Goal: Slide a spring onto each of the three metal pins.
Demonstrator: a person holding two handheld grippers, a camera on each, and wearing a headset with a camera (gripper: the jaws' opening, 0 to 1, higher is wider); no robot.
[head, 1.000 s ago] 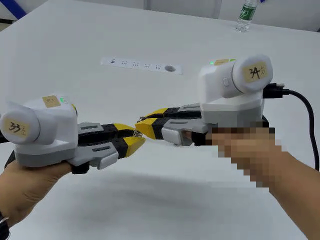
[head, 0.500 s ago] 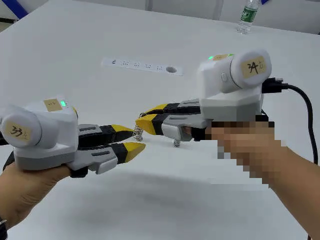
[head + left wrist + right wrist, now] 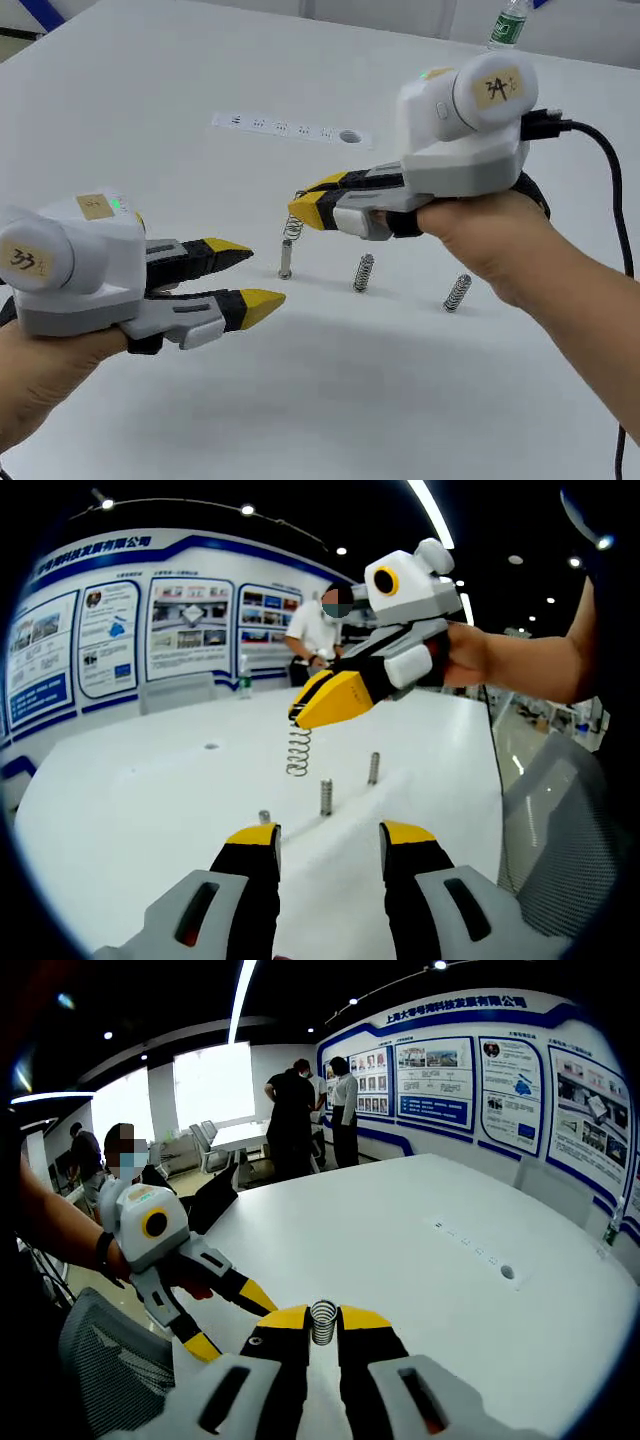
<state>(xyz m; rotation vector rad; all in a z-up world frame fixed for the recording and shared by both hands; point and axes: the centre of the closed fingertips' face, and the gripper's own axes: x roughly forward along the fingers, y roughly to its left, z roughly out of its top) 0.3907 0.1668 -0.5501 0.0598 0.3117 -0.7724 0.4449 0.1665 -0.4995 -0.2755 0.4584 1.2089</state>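
My right gripper [image 3: 298, 212] is shut on a small metal spring [image 3: 292, 229], which hangs from its yellow tips just above a bare upright metal pin [image 3: 286, 258]. Two more pins stand to its right, each with a spring on it [image 3: 364, 272] [image 3: 457, 292]. My left gripper [image 3: 258, 275] is open and holds nothing, low and left of the bare pin. In the left gripper view the spring [image 3: 298, 752] dangles from the right gripper [image 3: 328, 698], above the pins [image 3: 326, 797]. In the right gripper view the spring [image 3: 322, 1322] sits pinched between the jaws, with the left gripper [image 3: 235, 1325] beyond.
The pins stand on a white table [image 3: 150, 90]. A white power strip [image 3: 290, 130] lies farther back and a plastic bottle [image 3: 508, 25] stands at the far edge. A black cable [image 3: 612, 230] runs from the right gripper. People stand in the background [image 3: 300, 1110].
The right gripper has risen and moved back with the spring, uncovering the three pins. The left gripper has drawn away to the left, its tips no longer meeting the right one's.
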